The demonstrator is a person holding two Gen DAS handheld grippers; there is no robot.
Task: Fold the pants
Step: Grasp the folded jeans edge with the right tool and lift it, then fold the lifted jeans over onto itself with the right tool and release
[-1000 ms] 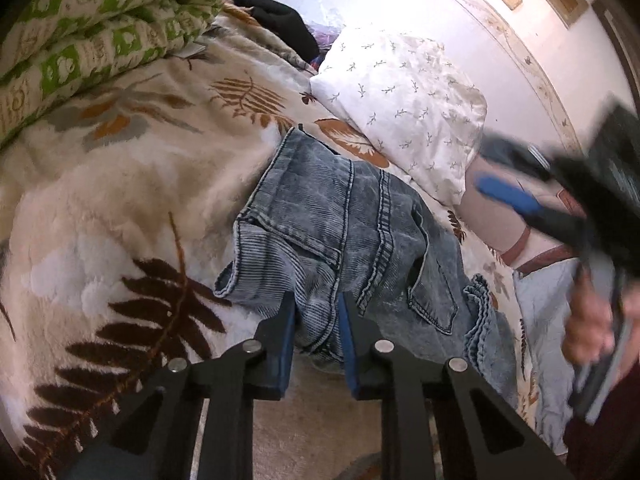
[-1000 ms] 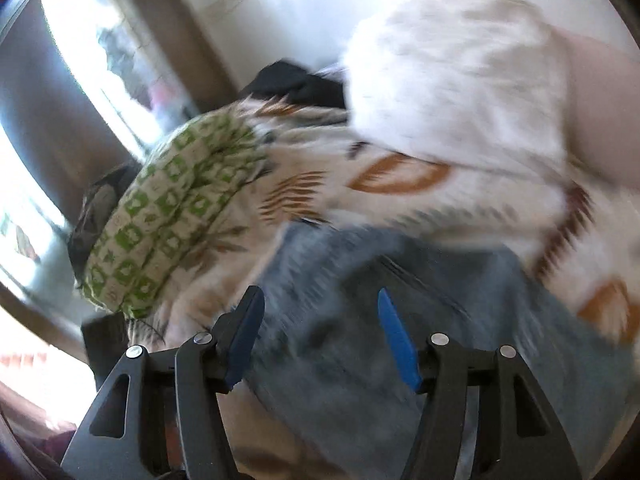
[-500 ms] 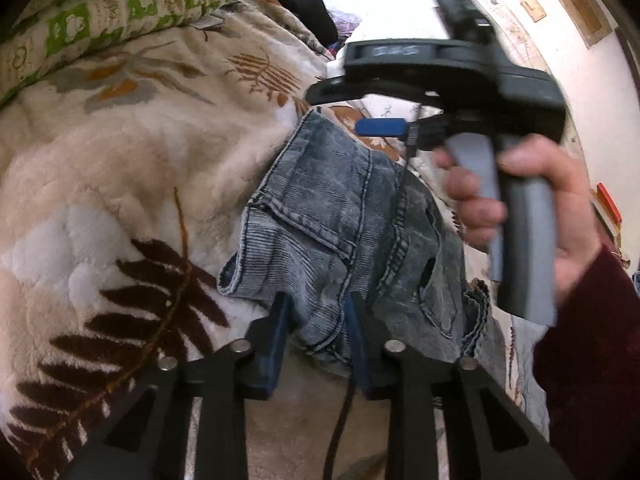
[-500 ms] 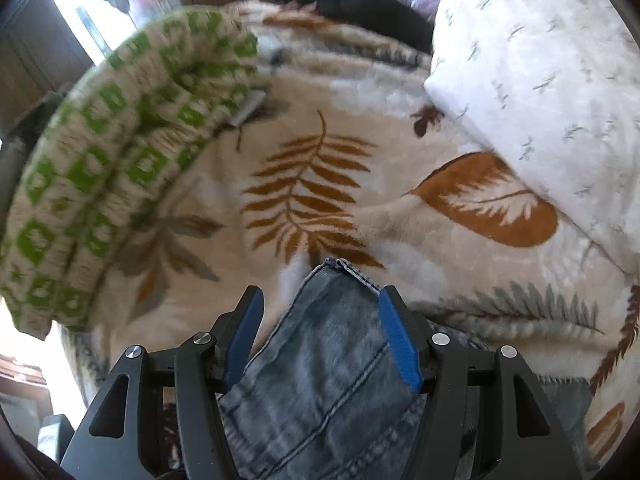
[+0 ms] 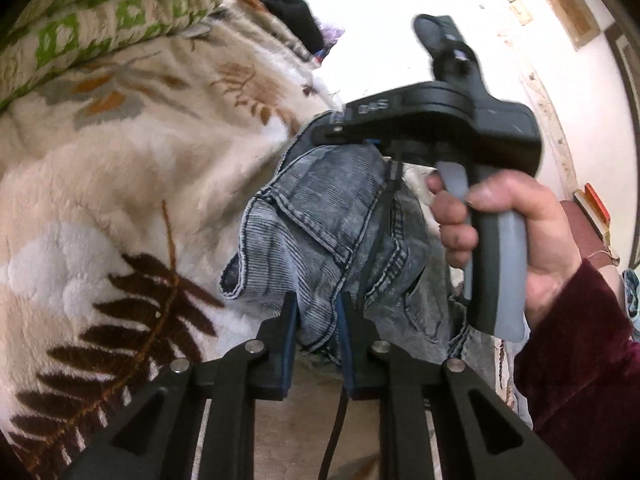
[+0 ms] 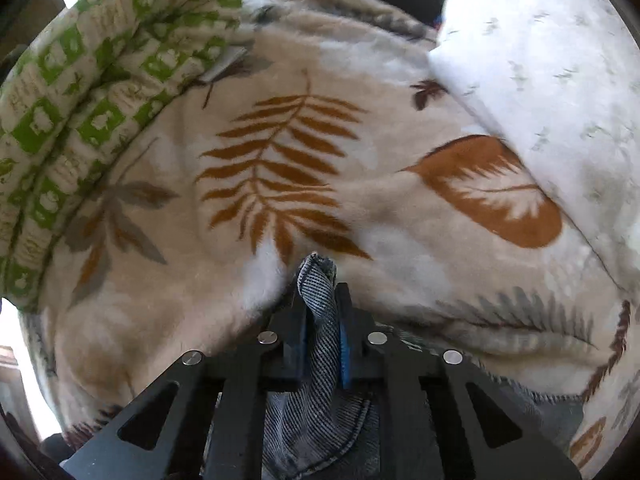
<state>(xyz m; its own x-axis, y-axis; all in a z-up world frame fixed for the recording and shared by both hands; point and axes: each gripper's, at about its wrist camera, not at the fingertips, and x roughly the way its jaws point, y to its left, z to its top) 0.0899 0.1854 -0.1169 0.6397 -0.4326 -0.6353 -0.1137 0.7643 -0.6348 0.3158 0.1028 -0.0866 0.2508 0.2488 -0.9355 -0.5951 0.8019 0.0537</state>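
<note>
Grey-blue denim pants [image 5: 320, 220] lie bunched on a leaf-print fleece blanket [image 5: 100, 200]. My left gripper [image 5: 316, 312] is shut on the near waistband edge of the pants. My right gripper [image 6: 322, 300] is shut on the far corner of the pants [image 6: 318, 292], and the denim sticks up between its blue pads. In the left wrist view the right gripper's body [image 5: 440, 120] and the hand holding it [image 5: 512, 232] sit over the far end of the pants and hide part of them.
A green-and-white quilt [image 6: 80, 92] is rolled along the left of the bed. A white printed pillow [image 6: 552, 80] lies at the right. Dark clothing [image 5: 288, 12] lies at the far end by the wall.
My right gripper came in over the far corner of the pants and closed on it. My left gripper stayed shut on the near edge, and the denim has lifted and bunched between them.
</note>
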